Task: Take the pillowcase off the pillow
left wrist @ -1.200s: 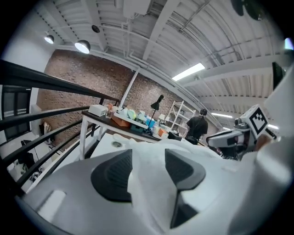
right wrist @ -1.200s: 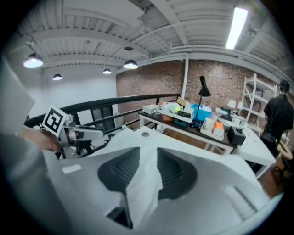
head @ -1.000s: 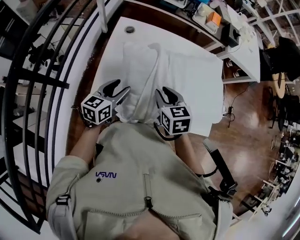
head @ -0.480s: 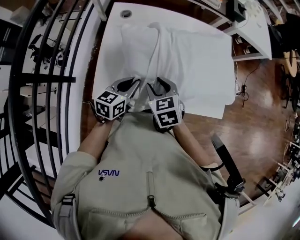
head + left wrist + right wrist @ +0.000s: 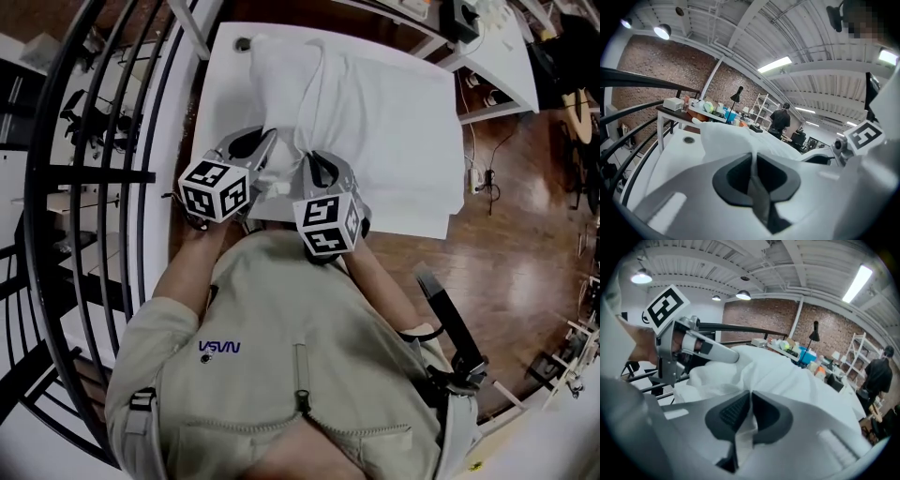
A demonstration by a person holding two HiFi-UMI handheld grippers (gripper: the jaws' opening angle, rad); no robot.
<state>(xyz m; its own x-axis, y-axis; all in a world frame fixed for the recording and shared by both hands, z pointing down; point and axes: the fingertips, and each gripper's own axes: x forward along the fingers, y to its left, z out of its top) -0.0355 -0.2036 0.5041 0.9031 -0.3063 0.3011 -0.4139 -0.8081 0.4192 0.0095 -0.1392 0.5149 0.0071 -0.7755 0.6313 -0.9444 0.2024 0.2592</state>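
Observation:
A white pillow in its white pillowcase [image 5: 314,89] lies lengthwise on the white table [image 5: 417,178], running away from me. Both grippers sit side by side at its near end. My left gripper [image 5: 265,153] has just been closing and now pinches a fold of the pillowcase [image 5: 726,140] between its pads [image 5: 740,171]. The right gripper [image 5: 309,161] has also just been closing, and a strip of the white cloth [image 5: 787,376] is caught between its pads [image 5: 733,411]. Between the two, the cloth is bunched up.
A black railing [image 5: 84,141] runs along the table's left side. A round hole [image 5: 243,43] marks the far left corner of the table. Cluttered desks [image 5: 469,28] stand behind, wooden floor to the right. A person [image 5: 779,119] stands far off.
Both grippers, open and spread apart at the pillow's near end a second ago, have come together in the middle and shut on the cloth. The near end of the cloth is now gathered.

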